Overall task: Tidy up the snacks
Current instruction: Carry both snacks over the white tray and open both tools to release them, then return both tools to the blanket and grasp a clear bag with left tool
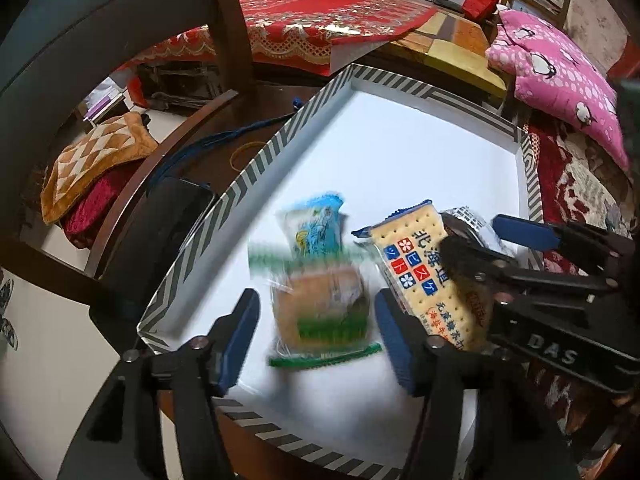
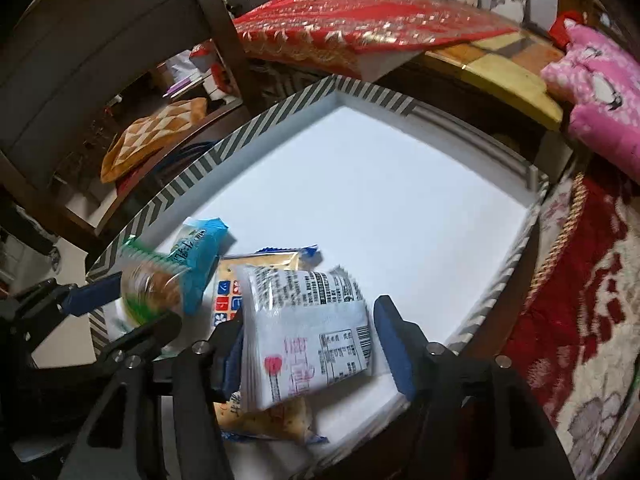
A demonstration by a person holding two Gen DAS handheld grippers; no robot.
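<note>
While both claws hang spread over the striped-rimmed white tray (image 1: pixel 256 168), the left claw (image 1: pixel 316 336) frames a green-edged cake packet (image 1: pixel 320 312), the right claw (image 2: pixel 308 348) a white printed packet (image 2: pixel 308 332); four snacks are in.

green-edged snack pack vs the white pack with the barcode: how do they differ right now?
The green-edged snack pack is clear-fronted, showing brown food; the white barcode pack is opaque with printed text and a red heart.

The green-edged pack sits between the left claw's pads and is motion-blurred; the white pack sits between the right claw's pads and is sharper.

The white pack overlaps the cracker packet.

Shared: both are over the white tray, and neither looks pinched.
</note>
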